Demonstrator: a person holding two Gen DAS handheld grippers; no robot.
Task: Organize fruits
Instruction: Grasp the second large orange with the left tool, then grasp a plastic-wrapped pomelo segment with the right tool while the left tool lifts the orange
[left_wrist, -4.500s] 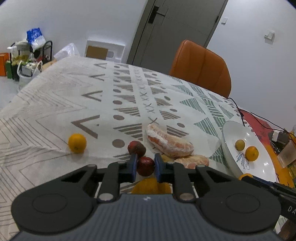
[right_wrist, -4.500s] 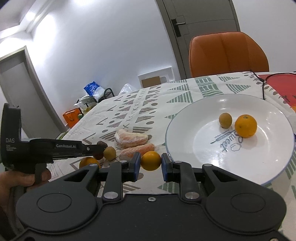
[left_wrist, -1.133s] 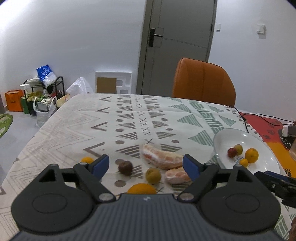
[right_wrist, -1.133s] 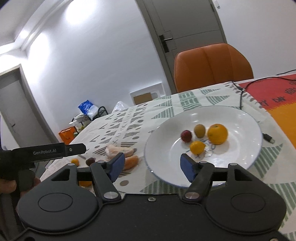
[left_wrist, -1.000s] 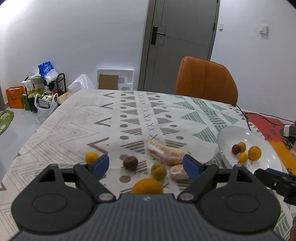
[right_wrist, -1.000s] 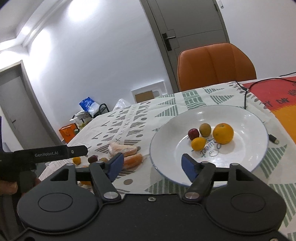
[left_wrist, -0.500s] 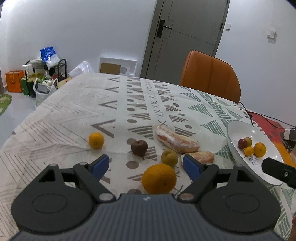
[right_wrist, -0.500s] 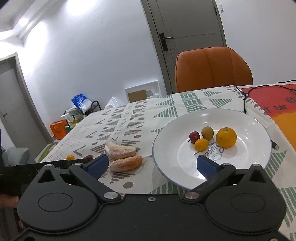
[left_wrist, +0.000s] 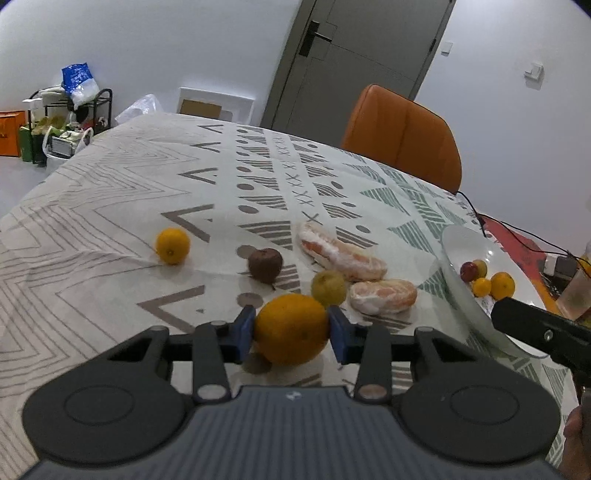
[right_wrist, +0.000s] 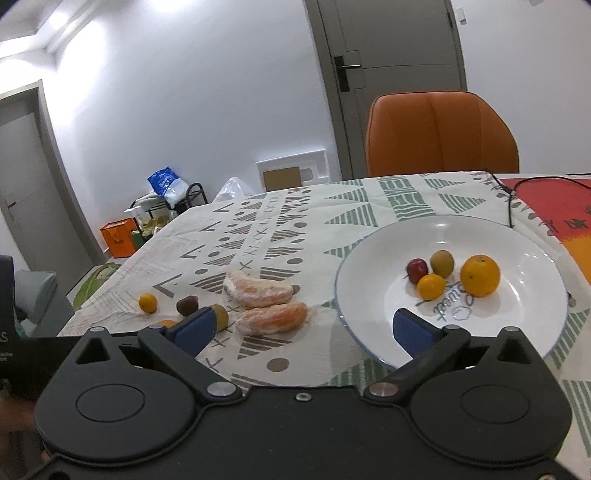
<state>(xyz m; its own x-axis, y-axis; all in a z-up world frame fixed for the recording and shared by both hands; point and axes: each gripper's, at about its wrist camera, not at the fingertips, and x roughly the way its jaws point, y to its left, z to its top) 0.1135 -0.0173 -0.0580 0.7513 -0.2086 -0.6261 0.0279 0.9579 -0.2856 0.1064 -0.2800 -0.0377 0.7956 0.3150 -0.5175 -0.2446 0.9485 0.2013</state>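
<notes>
My left gripper (left_wrist: 291, 326) has its blue pads against both sides of a large orange (left_wrist: 291, 332) low over the tablecloth, and the jaws are closing on it. Beyond it lie a yellow-green fruit (left_wrist: 328, 287), a dark brown fruit (left_wrist: 265, 264), a small orange (left_wrist: 172, 245) and two peeled citrus segments (left_wrist: 341, 254). The white plate (right_wrist: 369, 258) holds a red fruit (right_wrist: 416, 267), a greenish fruit (right_wrist: 442, 263), a small orange (right_wrist: 430, 286) and a bigger orange (right_wrist: 479, 275). My right gripper (right_wrist: 303, 326) stands wide open and empty before the plate's near left rim.
An orange chair (right_wrist: 439, 133) stands at the table's far side. A black cable (right_wrist: 517, 192) runs over a red-orange mat (right_wrist: 554, 206) at the right. A glass (left_wrist: 576, 295) stands beyond the plate. A cluttered rack (left_wrist: 66, 122) is on the floor, far left.
The left gripper sank toward the table and its jaws closed from wide apart onto the large orange. The right gripper's jaws spread wider and it shifted left, showing more of the loose fruit.
</notes>
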